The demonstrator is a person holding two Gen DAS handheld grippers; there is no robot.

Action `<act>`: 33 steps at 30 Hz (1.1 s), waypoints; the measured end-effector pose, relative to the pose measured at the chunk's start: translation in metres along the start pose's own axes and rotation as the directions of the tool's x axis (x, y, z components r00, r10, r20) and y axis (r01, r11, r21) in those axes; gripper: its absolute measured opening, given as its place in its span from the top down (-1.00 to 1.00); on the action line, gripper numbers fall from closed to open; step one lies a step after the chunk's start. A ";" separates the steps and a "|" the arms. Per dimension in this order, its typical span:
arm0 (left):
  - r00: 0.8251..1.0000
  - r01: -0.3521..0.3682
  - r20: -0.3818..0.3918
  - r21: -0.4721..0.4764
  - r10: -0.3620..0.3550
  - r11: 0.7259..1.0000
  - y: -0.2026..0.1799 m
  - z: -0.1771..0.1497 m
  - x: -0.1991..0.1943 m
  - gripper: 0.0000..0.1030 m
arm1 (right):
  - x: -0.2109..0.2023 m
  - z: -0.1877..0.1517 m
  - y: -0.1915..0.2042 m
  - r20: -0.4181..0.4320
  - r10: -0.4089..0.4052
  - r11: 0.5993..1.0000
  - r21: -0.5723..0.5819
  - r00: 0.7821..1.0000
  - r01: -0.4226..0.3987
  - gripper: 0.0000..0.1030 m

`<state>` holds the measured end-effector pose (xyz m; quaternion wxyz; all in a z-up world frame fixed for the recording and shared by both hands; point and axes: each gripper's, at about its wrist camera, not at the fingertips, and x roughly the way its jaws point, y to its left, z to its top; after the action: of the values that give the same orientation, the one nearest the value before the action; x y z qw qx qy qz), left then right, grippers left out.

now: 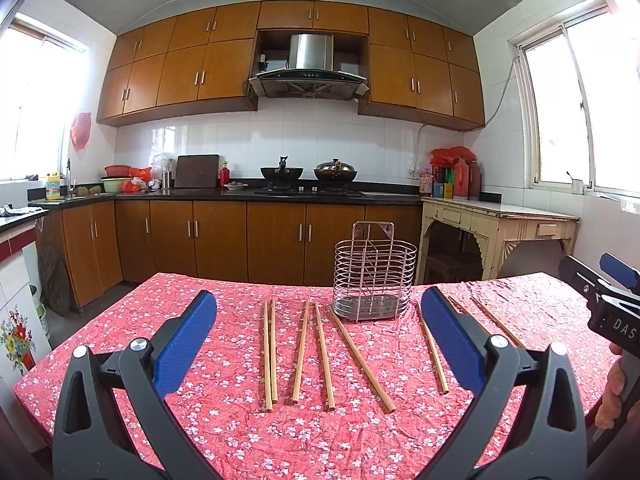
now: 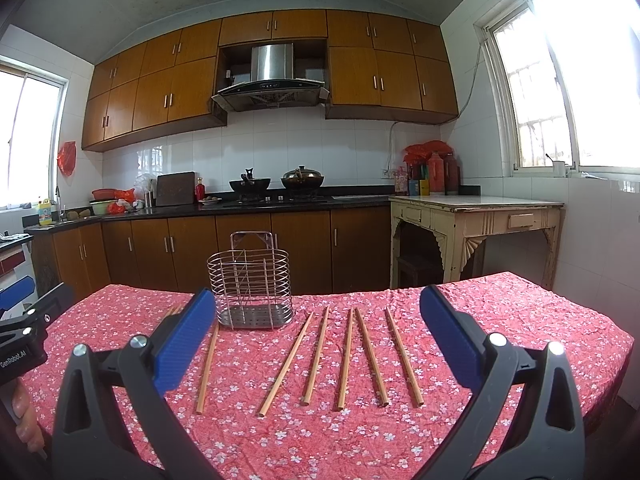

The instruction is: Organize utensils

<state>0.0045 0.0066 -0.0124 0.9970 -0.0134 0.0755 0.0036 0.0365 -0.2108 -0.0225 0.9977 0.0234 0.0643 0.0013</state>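
Wire utensil holder (image 1: pixel 375 276) stands upright toward the far edge of the table, its metal tray base on the red floral tablecloth (image 1: pixel 224 432); I see nothing in it. Wooden chopsticks (image 1: pixel 308 354) lie flat on the cloth around it, mostly pointing away from me: in the left wrist view two pairs sit left of the holder, one single stick (image 1: pixel 362 360) runs diagonally from its base toward me, and more lie to its right, partly hidden behind a blue pad. My left gripper (image 1: pixel 320 320) hovers above the near table edge, fingers spread wide, nothing between them. My right gripper (image 2: pixel 316 320) likewise hangs over the cloth with fingers wide apart and empty; five sticks lie in its span. Readable writing: "DAS" on the right gripper's body at the left view's right edge; "GenRobot.AI" on the left gripper's body at the right view's left edge. Beyond the table, wooden cabinets (image 1: pixel 276 236) and two woks (image 1: pixel 308 172) on the stove.
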 end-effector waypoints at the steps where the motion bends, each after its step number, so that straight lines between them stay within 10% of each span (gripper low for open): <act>1: 1.000 0.000 -0.001 0.001 0.000 1.000 0.000 0.001 0.000 -0.96 | 0.000 0.000 0.000 0.000 0.000 1.000 -0.001 1.000 0.000 -0.92; 33: 1.000 -0.004 -0.009 -0.006 0.004 1.000 0.000 -0.004 0.002 -0.96 | 0.002 -0.003 -0.004 -0.017 0.000 1.000 0.013 1.000 0.000 -0.92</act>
<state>0.0060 0.0067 -0.0164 0.9967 -0.0162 0.0799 0.0057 0.0378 -0.2147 -0.0259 0.9969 0.0297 0.0729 0.0009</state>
